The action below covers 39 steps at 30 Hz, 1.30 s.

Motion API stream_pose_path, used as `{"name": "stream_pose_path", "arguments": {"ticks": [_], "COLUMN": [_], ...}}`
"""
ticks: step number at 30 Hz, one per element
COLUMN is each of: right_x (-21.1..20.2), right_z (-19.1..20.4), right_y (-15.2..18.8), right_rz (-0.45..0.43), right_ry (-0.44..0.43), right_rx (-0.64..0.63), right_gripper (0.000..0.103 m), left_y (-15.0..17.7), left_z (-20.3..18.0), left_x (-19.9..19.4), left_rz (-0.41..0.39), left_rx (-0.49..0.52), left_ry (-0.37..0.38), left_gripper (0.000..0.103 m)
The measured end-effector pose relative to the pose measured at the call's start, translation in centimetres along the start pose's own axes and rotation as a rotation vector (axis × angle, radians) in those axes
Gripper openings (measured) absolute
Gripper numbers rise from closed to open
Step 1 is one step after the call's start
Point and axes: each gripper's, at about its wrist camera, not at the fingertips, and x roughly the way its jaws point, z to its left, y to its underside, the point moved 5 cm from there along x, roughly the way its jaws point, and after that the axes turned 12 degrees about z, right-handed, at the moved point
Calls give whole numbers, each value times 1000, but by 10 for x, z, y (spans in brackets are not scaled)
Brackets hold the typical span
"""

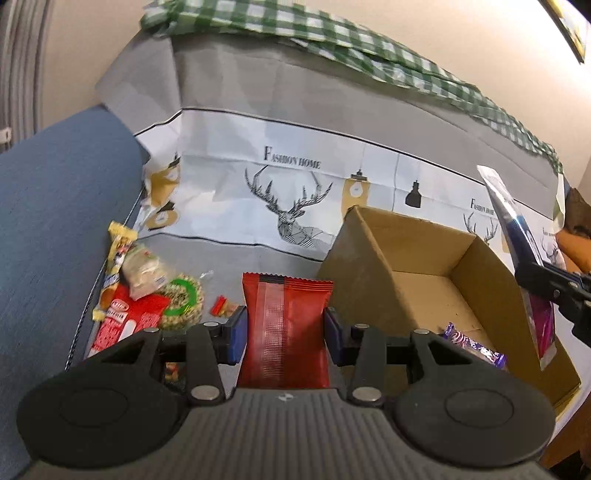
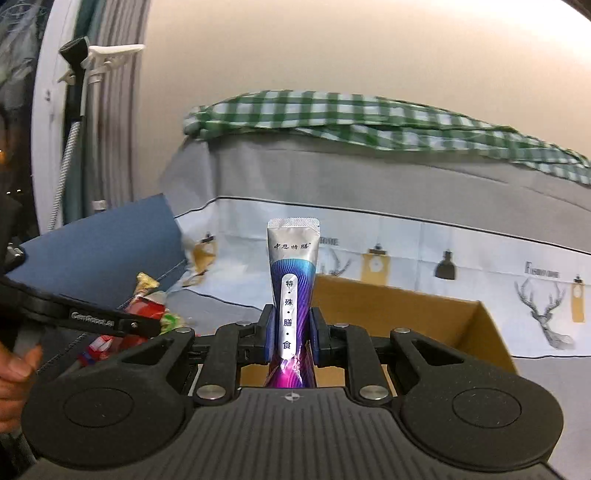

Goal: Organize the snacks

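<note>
My left gripper is shut on a red snack packet, held upright with its crimped top edge up. An open cardboard box stands just to its right, with a purple wrapped snack lying at its near edge. My right gripper is shut on a slim silver, blue and purple sachet, held upright over the near side of the cardboard box. In the left wrist view that sachet and the right gripper hang above the box's right wall.
A pile of loose snacks lies left of the box on the grey deer-print cloth. A blue cushion borders the left. A green checked cloth runs along the top. A person's hand grips the left tool.
</note>
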Motion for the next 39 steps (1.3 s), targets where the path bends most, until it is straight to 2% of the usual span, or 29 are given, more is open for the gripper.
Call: {"name": "stream_pose_path", "arguments": {"ticks": [7,14,25,35,39], "right_x": [1,1,-1,3,5], "right_z": [-8,-32,-86,-111,-109], "right_y": [7,12,27,36,36], "right_rz": [1,10,34,57,60], "right_ry": [54,115,212,255,263], "right_rx": [-46,-53,35,104,99], "right_gripper": [19,19,19,19,19], "left_y": [-7,-12,-16,0,4], "left_z": [-24,-52,-98,-163,-171], "left_x": [-1,3,5,2,5], "left_rz": [-68,-121,-174,-204,-195], "left_rx": [36,76,78,254,274], "left_ry": [8,39,172,248,268], "left_gripper": [47,47,47,47,47]}}
